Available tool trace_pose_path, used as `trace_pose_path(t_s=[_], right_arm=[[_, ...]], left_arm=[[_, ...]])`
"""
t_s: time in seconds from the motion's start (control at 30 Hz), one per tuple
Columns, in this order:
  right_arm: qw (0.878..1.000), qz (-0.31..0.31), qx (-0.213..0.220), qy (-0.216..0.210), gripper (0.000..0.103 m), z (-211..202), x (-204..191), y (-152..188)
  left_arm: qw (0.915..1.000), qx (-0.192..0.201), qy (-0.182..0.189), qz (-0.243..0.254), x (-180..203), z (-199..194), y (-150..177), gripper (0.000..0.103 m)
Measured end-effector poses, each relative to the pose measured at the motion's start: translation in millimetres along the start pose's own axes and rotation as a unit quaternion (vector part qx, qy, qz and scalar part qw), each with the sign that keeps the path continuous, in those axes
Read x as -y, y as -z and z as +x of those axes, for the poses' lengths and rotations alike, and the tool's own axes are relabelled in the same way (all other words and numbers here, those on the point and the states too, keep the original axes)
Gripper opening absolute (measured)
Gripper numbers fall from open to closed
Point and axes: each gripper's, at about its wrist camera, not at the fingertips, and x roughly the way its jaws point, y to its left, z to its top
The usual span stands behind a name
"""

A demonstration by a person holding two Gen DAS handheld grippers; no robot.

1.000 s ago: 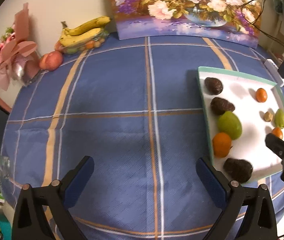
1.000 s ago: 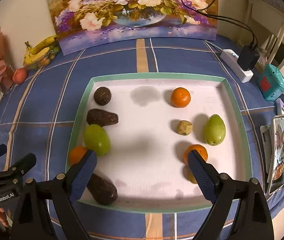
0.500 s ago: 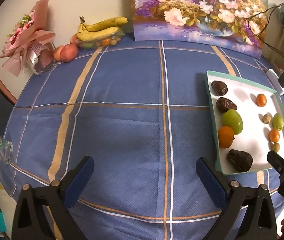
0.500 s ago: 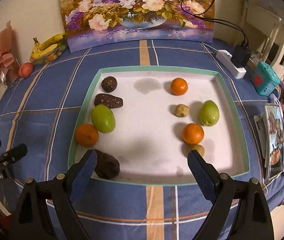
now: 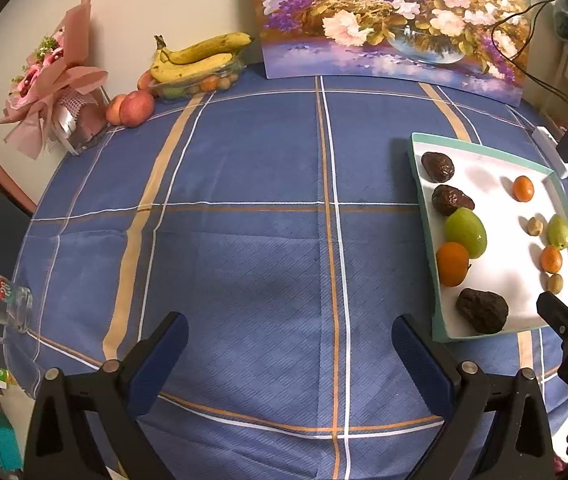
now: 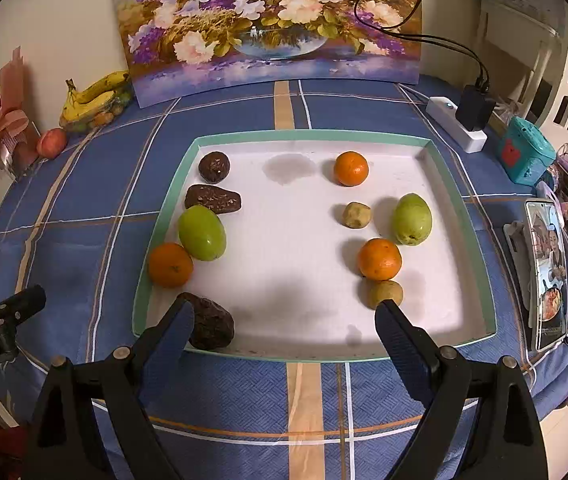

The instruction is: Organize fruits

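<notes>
Fruits are sitting in two columns on the tray; you're holding both grippers wide, empty, right gripper fronting it, left gripper over bare cloth.

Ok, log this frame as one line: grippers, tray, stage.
left gripper: open, empty, over tablecloth | right gripper: open, empty, at tray near edge | fruit: all loose in tray | stage: no grasp yet

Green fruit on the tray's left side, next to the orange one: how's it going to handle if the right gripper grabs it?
The green fruit looks smooth and glossy, so the pads may slip. Its egg shape suggests it could roll on the flat tray if nudged. It seems to touch the orange fruit, so a finger on that side may shove the neighbour. Right gripper is open.
</notes>
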Motion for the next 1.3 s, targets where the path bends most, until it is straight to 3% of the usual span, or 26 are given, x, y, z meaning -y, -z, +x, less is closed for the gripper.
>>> trace_pose_path(t_s=[1.3], right_arm=[[1.0,-0.011,-0.009,-0.001,0.092,6.5,-4.8,0.9]], left_arm=[[0.9998,-0.015,-0.013,0.002,1.3,4.2,1.5,0.103]])
